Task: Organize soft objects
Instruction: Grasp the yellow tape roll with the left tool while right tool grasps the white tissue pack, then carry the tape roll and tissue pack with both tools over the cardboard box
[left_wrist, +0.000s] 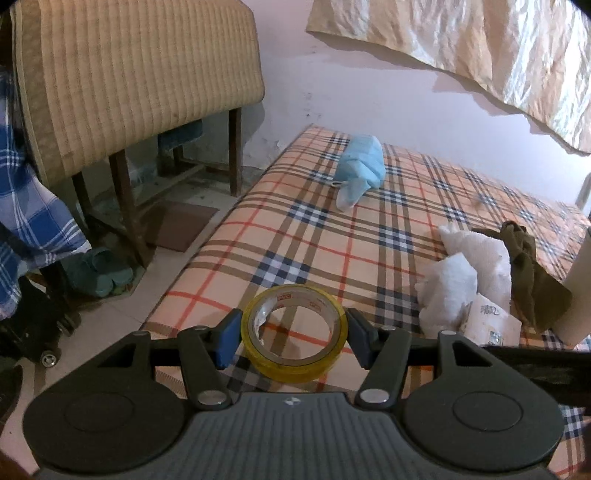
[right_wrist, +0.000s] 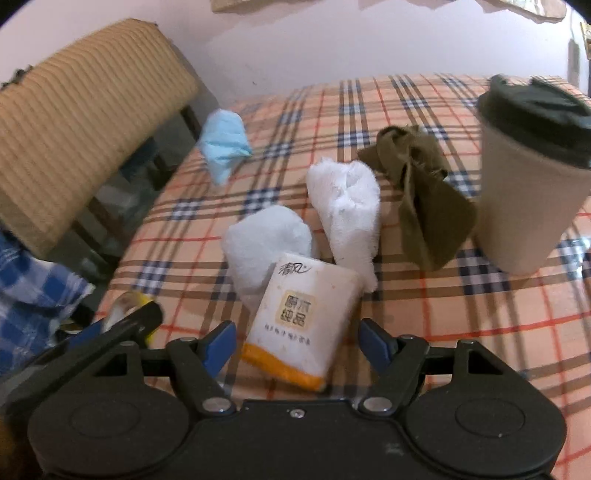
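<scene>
On the plaid bedsheet (left_wrist: 332, 236) lie a blue face mask (left_wrist: 360, 162) (right_wrist: 223, 146), two white rolled cloths (right_wrist: 345, 206) (right_wrist: 264, 240) (left_wrist: 476, 254), an olive cloth (right_wrist: 424, 195) (left_wrist: 524, 273) and a white tissue pack (right_wrist: 301, 321) (left_wrist: 491, 321). My left gripper (left_wrist: 293, 334) has its pads on both sides of a yellow tape roll (left_wrist: 295, 332) near the bed's front edge. My right gripper (right_wrist: 297, 343) is open, with the tissue pack lying between its fingers.
A tan paper cup with a dark lid (right_wrist: 528, 177) stands at the right of the bed. A striped cushioned chair (left_wrist: 129, 77) stands left of the bed, with blue checked cloth (left_wrist: 26, 206) and green sandals (left_wrist: 99, 273) on the floor.
</scene>
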